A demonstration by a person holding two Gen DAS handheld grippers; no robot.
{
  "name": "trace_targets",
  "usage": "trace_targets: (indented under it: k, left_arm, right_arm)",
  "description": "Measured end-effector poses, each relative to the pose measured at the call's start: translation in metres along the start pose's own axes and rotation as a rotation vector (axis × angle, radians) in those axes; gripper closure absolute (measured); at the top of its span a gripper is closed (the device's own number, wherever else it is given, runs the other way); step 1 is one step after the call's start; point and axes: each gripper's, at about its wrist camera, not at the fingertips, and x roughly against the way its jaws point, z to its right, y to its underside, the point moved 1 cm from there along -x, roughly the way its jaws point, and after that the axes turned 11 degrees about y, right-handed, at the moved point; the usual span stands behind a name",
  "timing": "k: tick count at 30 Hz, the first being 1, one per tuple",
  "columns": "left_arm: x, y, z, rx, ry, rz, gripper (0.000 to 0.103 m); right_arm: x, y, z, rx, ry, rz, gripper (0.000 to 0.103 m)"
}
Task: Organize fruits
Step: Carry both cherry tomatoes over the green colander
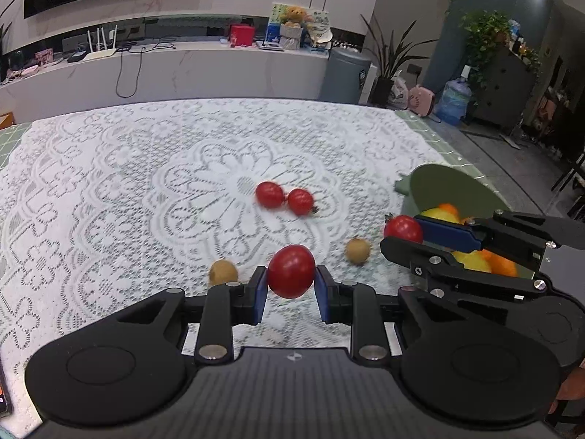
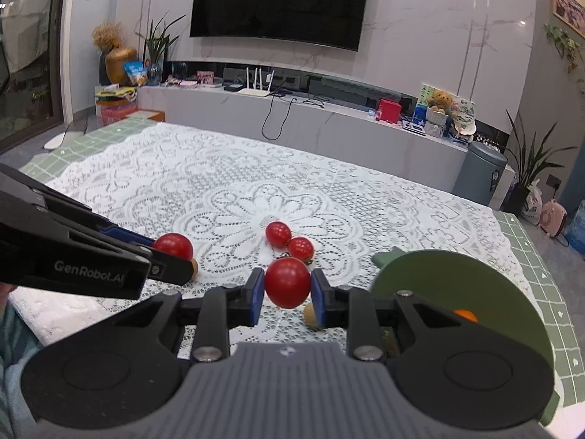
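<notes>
Left gripper (image 1: 291, 284) clamped on a red tomato (image 1: 291, 270), clear of the lace tablecloth (image 1: 109, 190). Beside it, two brown fruits (image 1: 223, 271) on the cloth; farther back, two loose red tomatoes (image 1: 270, 194) touching. Right gripper (image 2: 287, 294) clamped on another tomato (image 2: 287, 282). Far right, green bowl (image 1: 442, 186) holding yellow and orange fruit (image 1: 440, 214).
</notes>
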Motion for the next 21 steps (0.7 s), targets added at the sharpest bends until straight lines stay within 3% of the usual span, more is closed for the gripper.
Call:
trace_targets:
  k: [12, 21]
  left_arm:
    - [0.002, -0.019, 0.039, -0.054, 0.089, 0.029, 0.072]
    - [-0.018, -0.031, 0.078, -0.128, 0.195, -0.007, 0.072]
  right_arm:
    - [0.024, -0.004, 0.055, -0.102, 0.067, -0.008, 0.079]
    - [0.03, 0.001, 0.097, -0.112, 0.11, -0.066, 0.079]
